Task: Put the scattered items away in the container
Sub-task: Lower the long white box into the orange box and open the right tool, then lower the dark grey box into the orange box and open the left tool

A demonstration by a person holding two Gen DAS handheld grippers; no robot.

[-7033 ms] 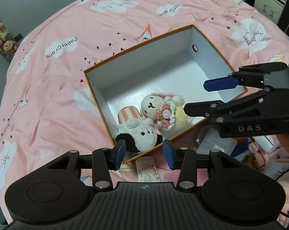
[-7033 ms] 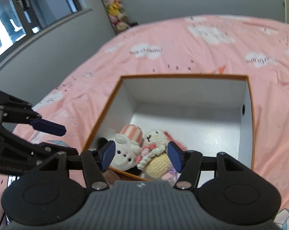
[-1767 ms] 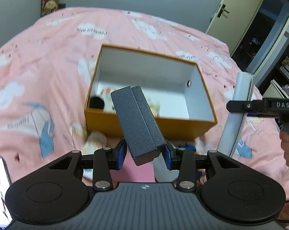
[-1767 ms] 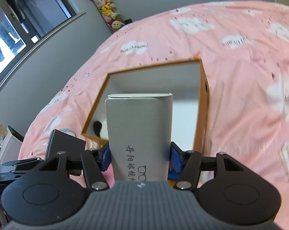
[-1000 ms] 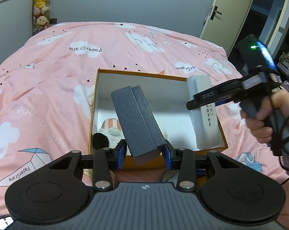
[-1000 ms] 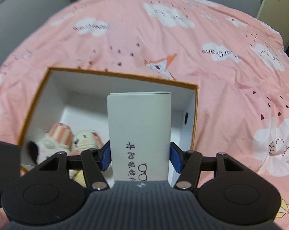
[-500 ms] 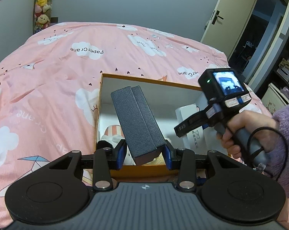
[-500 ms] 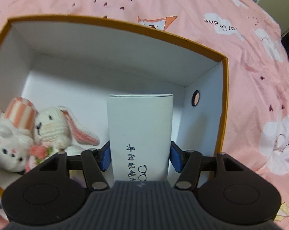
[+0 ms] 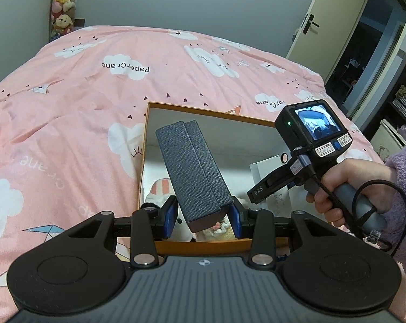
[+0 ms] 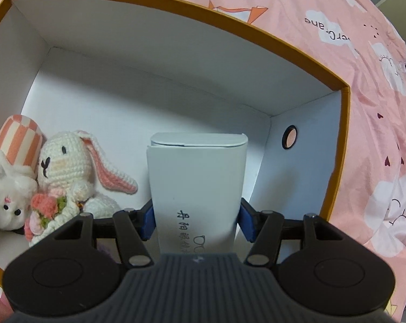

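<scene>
Orange-rimmed cardboard forms the container: an open box (image 10: 335, 86) with white inner walls, resting on a pink cloud-print duvet (image 9: 76, 113). Two soft toys already lie against its left wall: a crocheted rabbit (image 10: 68, 169) holding a knitted bouquet, and beside it, touching, a white plush animal (image 10: 3, 193) with a striped hat.

The right gripper (image 10: 196, 222) points steeply down into the box, its pads pinching a white glasses-case carton (image 10: 196, 185) by the lower sides. The carton stands upright in the right part of the interior, near the wall with the round finger hole (image 10: 289, 140); whether its base touches the floor of the box cannot be told. Release is judged to be the outstanding step for this item.

The left gripper (image 9: 203, 215) is clamped on a dark textured case (image 9: 193, 169), held tilted above the near edge of the box, not yet inside. Its placement is judged to remain.

Obstructions: the right hand (image 9: 348, 185) and its gripper body occupy the right half of the opening, and the toys fill the left. The free floor lies in the middle and toward the far wall. A strip of blue shows below the near wall; what it is cannot be identified
</scene>
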